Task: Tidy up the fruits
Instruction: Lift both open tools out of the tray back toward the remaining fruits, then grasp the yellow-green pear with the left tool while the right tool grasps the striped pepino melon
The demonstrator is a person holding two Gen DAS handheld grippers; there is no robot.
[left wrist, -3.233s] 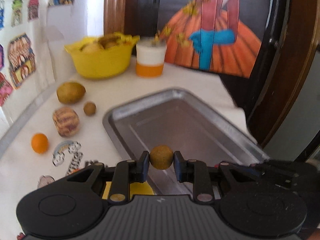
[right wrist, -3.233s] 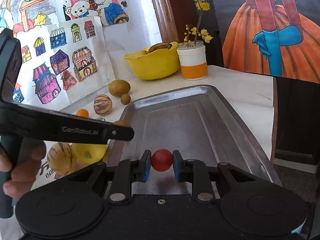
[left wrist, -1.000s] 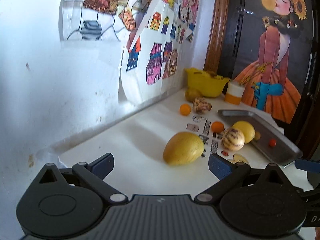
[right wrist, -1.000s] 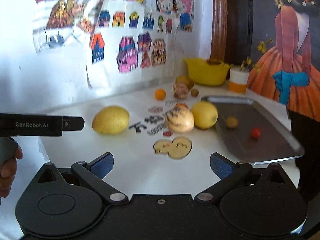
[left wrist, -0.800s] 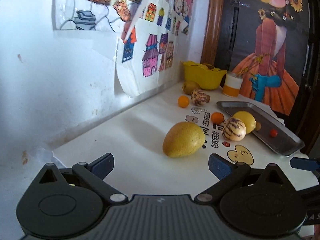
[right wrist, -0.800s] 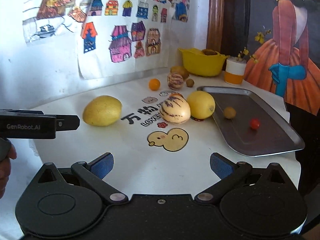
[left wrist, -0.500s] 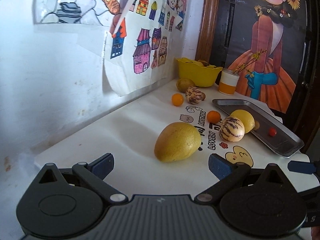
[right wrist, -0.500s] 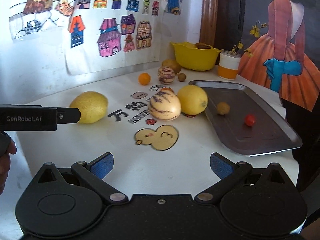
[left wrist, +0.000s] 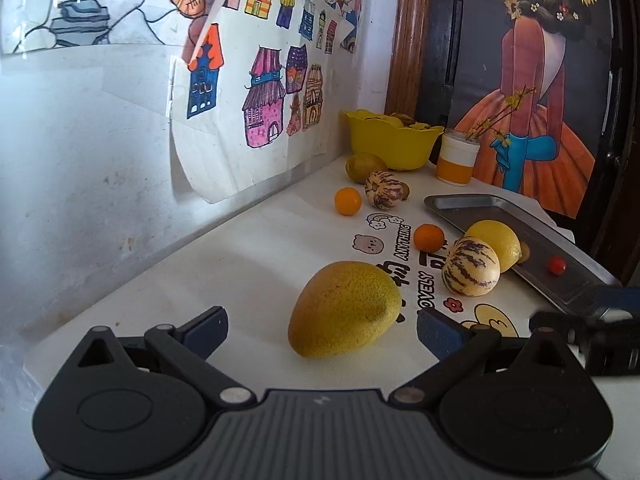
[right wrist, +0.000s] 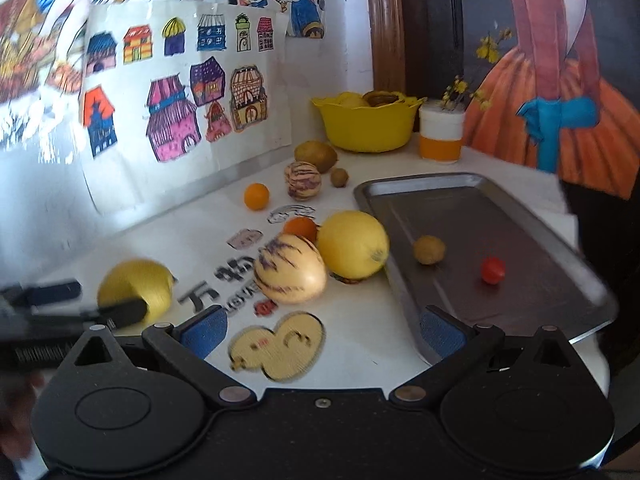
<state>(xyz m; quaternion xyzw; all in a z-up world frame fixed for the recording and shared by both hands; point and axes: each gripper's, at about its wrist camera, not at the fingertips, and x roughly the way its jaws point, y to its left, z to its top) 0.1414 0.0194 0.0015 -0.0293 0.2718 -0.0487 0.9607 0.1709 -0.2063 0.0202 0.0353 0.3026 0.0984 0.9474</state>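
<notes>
Mango point(left wrist: 346, 308), low centre in the left view between the wide-open, empty left gripper point(left wrist: 322, 330), wants a grip across its narrow middle; right gripper point(right wrist: 324, 330) gapes empty too.

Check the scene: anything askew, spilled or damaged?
No spill or damage visible. One oddity: the house drawing on the wall has come loose, its left edge and bottom corner curling away. The fruits lie intact on the table, with two small ones on the tray.

A white wall point(left wrist: 100, 152) carries house drawings point(right wrist: 180, 120) beside a wooden frame point(left wrist: 404, 40).
</notes>
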